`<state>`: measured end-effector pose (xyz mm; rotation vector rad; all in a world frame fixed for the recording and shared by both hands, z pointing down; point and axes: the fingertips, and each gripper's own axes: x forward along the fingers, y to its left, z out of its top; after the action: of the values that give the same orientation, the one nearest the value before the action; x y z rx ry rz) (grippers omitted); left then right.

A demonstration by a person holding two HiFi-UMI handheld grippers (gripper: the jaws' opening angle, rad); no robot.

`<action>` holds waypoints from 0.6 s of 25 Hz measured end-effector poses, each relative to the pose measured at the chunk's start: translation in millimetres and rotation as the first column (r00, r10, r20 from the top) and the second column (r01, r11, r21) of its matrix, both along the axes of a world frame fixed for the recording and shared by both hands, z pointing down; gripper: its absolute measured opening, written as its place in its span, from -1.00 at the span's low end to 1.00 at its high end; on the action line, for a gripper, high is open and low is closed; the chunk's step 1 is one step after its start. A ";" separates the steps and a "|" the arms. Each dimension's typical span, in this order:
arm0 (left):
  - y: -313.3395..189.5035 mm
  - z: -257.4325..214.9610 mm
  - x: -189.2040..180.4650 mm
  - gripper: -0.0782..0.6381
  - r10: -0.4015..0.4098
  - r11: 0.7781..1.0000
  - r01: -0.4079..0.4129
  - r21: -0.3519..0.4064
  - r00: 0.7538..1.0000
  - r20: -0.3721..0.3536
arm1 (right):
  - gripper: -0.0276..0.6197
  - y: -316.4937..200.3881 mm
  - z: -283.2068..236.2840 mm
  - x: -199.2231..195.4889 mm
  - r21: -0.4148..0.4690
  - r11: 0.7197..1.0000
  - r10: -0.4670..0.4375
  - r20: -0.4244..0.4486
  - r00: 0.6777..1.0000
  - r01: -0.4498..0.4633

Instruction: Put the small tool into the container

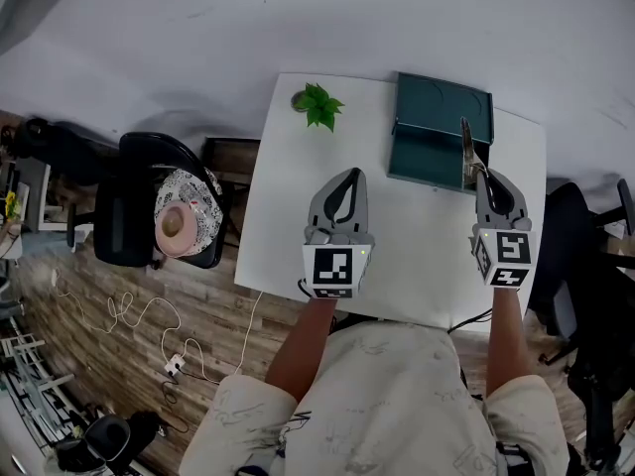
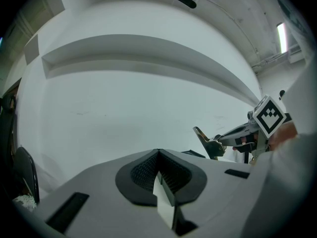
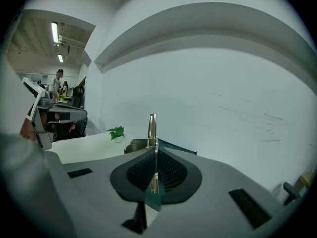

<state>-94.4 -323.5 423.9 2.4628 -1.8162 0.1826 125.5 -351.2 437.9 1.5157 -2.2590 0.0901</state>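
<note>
The small tool (image 1: 468, 147), a thin flat strip of brass-coloured metal, has its long axis running straight on from the jaws that hold it. It points away from the person toward the far edge of the white bench (image 1: 288, 226). In the right gripper view the small tool (image 3: 152, 125) is seen edge-on and rises past the fingertips. From the left gripper view the small tool (image 2: 202, 137) slants up and to the left.

Its near end is clamped in the right hand-held gripper (image 1: 483, 175), and its free end reaches out over the right part of the dark teal rectangular container (image 1: 427, 152) at the back of the bench. The jaws of the right hand-held gripper (image 3: 154, 151) are pressed together with only the strip between them.

The left hand-held gripper (image 1: 348, 175) is over the middle of the bench, well to the left of the container. The jaws of the left hand-held gripper (image 2: 158, 153) are closed on each other with nothing between them. A small green leafy plant (image 1: 317, 105) stands at the far left corner.
</note>
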 end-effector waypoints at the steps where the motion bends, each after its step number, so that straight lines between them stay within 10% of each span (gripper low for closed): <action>1: -0.2 0.7 -0.2 -0.76 -0.001 1.000 0.001 -0.002 1.000 0.001 | -0.86 -0.7 1.0 -0.8 -0.001 1.000 -0.005 -0.010 1.000 0.005; 15: -6.8 10.8 -0.7 -0.76 -0.007 1.000 0.007 -0.026 1.000 0.003 | -0.86 -16.5 18.0 -17.6 -0.037 0.995 -0.102 -0.164 0.981 0.098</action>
<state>-95.1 -330.3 434.7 2.4395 -1.8121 0.2073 107.9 -367.7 455.8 1.3406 -2.1874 -0.0319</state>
